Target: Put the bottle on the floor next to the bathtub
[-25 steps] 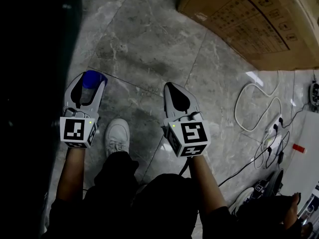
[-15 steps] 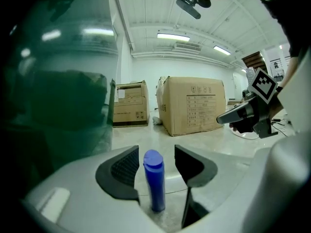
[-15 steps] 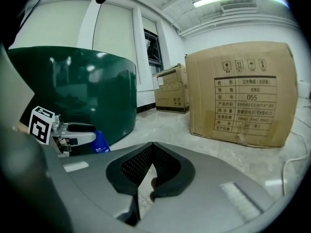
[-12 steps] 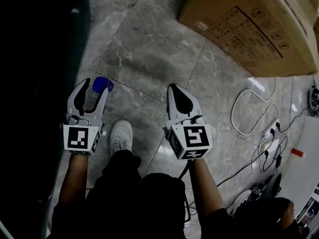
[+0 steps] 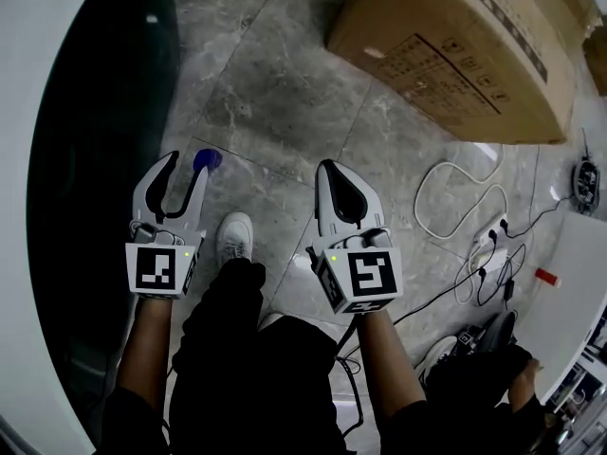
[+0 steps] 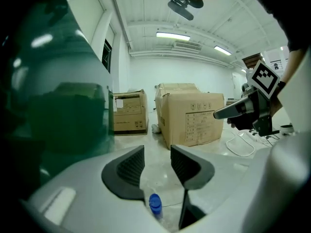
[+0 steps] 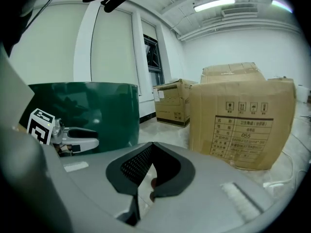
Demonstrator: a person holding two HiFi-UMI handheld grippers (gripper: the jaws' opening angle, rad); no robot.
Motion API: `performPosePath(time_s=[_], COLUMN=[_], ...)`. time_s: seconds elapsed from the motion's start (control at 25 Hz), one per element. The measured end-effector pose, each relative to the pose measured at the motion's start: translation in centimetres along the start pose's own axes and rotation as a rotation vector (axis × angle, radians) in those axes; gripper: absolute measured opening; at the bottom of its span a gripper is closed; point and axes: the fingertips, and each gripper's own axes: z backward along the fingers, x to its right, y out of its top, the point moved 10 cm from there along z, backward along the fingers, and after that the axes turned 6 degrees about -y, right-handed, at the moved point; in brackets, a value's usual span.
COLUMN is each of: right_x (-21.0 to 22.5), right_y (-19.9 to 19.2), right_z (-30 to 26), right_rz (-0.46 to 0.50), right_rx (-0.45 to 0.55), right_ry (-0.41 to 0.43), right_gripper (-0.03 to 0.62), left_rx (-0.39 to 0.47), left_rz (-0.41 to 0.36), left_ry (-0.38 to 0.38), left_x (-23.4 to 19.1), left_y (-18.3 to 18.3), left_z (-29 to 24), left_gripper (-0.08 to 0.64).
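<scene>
A bottle with a blue cap (image 5: 206,160) stands on the grey marble floor beside the dark green bathtub (image 5: 95,140). In the left gripper view the same blue cap (image 6: 155,204) shows low down, beneath the jaws. My left gripper (image 5: 183,162) is open and hangs above the bottle, with nothing between its fingers (image 6: 127,171). My right gripper (image 5: 339,171) is shut and empty, off to the right of the bottle; the right gripper view shows its pads (image 7: 146,166) meeting at the tips.
A large cardboard box (image 5: 455,45) lies on the floor ahead at right, with more boxes (image 6: 127,112) further back. White cables and a power strip (image 5: 493,245) lie at right. My white shoe (image 5: 233,235) stands just behind the bottle.
The left gripper has opened, let go of the bottle and risen away from it. The bottle now stands free on the floor. The right gripper has stayed shut.
</scene>
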Motion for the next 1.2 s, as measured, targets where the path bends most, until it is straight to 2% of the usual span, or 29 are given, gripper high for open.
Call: performPosePath(time_s=[0.16, 0.56, 0.76, 1.2], right_x=[-0.7, -1.7, -1.9, -3.5], right_y=[4.0, 12.3, 15.5, 24.0], right_z=[1.8, 7.5, 10.4, 13.9], right_rz=[-0.018, -0.060, -0.051, -0.066], right_rx=[0.000, 0.058, 0.051, 0.083], right_ry=[0.007, 0.000, -0.008, -0.030], right_gripper=[0.026, 0.026, 0.026, 0.025], left_rx=[-0.019, 0.009, 0.022, 0.059], left_rz=[0.012, 0.017, 0.023, 0.064], left_ry=[-0.001, -0.035, -0.037, -0.019], left_x=[0.3, 1.5, 2.4, 1.4], left_y=[4.1, 13.7, 17.9, 26.5], left_z=[1.6, 4.9, 7.0, 10.2], left_gripper=[0.132, 0.071, 0.025, 0.000])
